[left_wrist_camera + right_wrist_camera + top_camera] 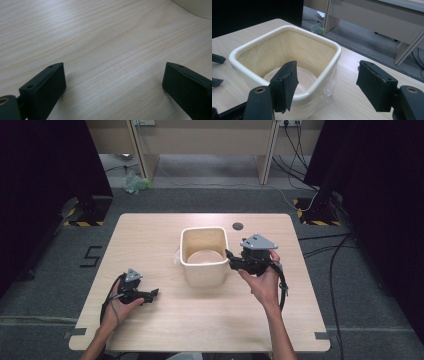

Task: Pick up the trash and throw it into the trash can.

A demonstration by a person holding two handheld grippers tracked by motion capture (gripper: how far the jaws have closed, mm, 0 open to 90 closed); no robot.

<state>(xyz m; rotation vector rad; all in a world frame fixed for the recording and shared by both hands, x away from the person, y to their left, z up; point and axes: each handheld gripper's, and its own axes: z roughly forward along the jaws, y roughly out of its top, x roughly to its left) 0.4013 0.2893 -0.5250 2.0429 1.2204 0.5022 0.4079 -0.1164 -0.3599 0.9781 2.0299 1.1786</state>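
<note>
A cream square tub (203, 270) stands at the middle of the wooden table (200, 320), with a pale round disc (202, 256) lying in its bottom. My right gripper (230, 257) is at the tub's right rim. In the right gripper view it (328, 68) is open, one jaw over the inside of the tub (262, 47), the other outside over the table, with the rim between them. My left gripper (154, 293) rests low on the table at the front left, apart from the tub. Its jaws (113, 67) are wide open over bare wood.
Clear film clings to the tub's outer wall (329, 91). A dark round hole (238, 226) sits in the tabletop behind the tub. Beyond the table are desk legs, a green crumpled thing (135, 184) on the floor and cables (320, 195) at the right.
</note>
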